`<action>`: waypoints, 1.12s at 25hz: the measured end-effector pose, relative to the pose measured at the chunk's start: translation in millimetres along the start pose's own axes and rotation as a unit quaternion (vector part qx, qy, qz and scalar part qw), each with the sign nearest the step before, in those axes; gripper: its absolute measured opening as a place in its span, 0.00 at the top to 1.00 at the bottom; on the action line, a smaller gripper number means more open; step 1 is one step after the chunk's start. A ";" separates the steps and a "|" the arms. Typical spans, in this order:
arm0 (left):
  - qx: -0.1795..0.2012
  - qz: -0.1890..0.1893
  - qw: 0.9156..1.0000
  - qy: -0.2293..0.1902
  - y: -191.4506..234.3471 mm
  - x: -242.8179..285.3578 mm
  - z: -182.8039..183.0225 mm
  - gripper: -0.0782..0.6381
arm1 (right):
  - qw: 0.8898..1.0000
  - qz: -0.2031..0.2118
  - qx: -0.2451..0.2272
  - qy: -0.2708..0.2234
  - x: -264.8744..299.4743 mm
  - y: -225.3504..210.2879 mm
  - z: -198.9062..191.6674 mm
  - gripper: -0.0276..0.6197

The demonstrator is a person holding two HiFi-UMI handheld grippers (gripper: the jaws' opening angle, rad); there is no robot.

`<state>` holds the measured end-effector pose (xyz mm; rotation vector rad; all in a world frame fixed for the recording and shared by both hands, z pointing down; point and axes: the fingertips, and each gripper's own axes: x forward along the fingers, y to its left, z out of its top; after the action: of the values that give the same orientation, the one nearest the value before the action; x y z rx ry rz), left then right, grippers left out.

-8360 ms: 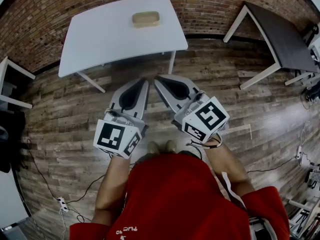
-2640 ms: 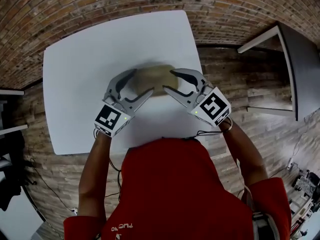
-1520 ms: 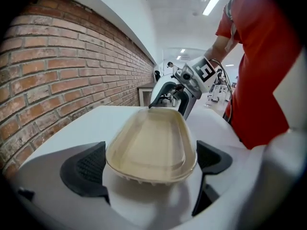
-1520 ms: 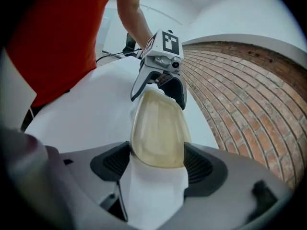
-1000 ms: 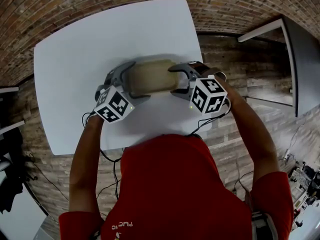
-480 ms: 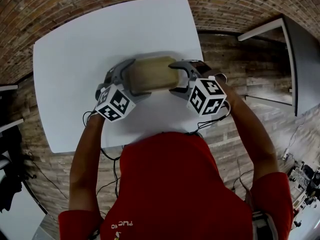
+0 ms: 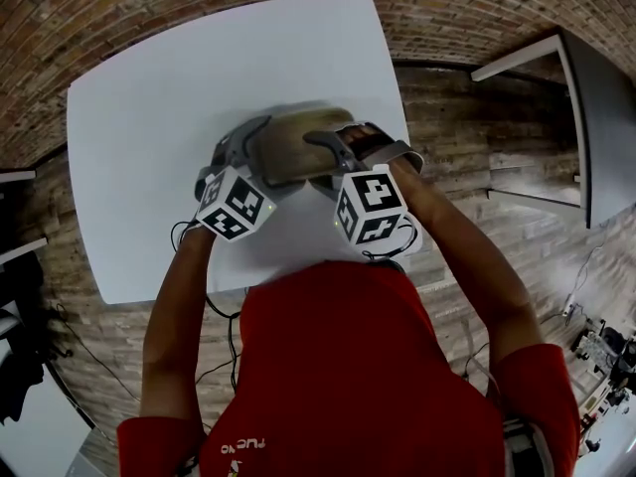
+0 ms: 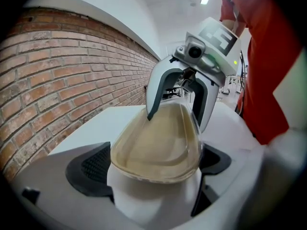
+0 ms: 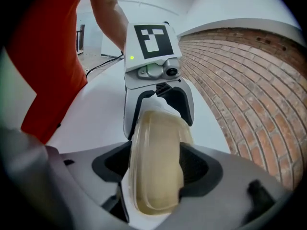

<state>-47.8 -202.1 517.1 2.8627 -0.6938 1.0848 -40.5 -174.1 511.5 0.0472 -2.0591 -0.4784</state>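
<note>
the tan oval plastic container (image 7: 288, 139) lies over the white counter (image 7: 139, 97), long axis left to right. the left hand-held gripper (image 7: 256, 157) pinches its left end and the right hand-held gripper (image 7: 326, 159) its right end.

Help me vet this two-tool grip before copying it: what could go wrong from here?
1. The right tool sees the beige tray nearly on edge, while the left tool sees it lying flatter. That mismatch could twist or crack it.
2. Each tool pinches only one end, so the tray might slip and drop onto the white table.
</note>
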 end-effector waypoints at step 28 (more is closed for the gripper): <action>-0.099 0.018 0.990 -0.096 8.8 -16.2 9.6 0.11 | 0.991 0.087 0.083 -0.058 -16.2 -3.8 13.2 0.63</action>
<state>-56.1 -205.0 498.2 2.8143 -0.8127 0.7039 -43.9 -169.8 491.0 -0.0629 -2.1897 -0.2048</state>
